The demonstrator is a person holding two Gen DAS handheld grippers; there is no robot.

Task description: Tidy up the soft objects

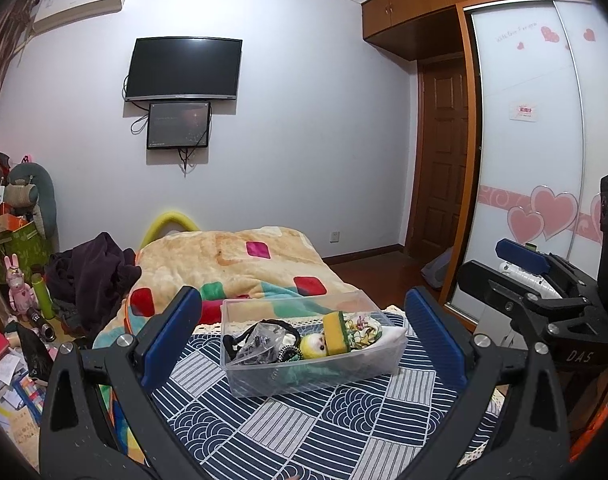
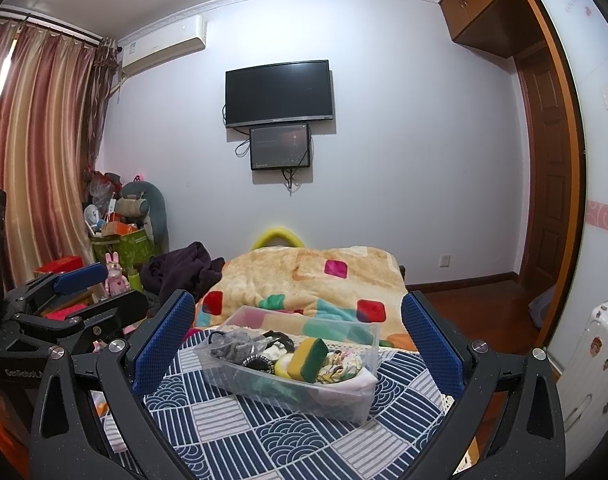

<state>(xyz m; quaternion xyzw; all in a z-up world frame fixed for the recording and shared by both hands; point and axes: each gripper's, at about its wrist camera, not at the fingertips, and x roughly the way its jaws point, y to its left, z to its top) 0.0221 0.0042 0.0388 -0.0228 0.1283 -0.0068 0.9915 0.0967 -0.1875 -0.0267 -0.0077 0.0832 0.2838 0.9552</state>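
Note:
A clear plastic bin point(image 1: 264, 380) point(image 2: 343, 400) stands on a blue and white patterned cloth point(image 1: 304, 432) point(image 2: 264, 440). In it lie a yellow and green sponge point(image 1: 335, 332) point(image 2: 309, 358), a small yellow plush toy point(image 1: 313, 346), a floral cloth point(image 1: 363, 330) point(image 2: 339, 366) and dark hair bands point(image 1: 260, 340) point(image 2: 240, 342). My left gripper point(image 1: 304, 344) is open and empty, in front of the bin. My right gripper point(image 2: 298, 344) is open and empty, also in front of the bin. Each gripper shows at the other view's edge point(image 1: 543, 288) point(image 2: 64, 308).
A colourful blanket point(image 1: 244, 268) point(image 2: 323, 280) covers the bed behind the bin. Dark clothes point(image 1: 92, 276) point(image 2: 184, 268) lie at its left. Clutter and toys point(image 1: 20, 280) fill the floor on the left. A wardrobe point(image 1: 543, 120) and a suitcase point(image 2: 591, 360) stand on the right.

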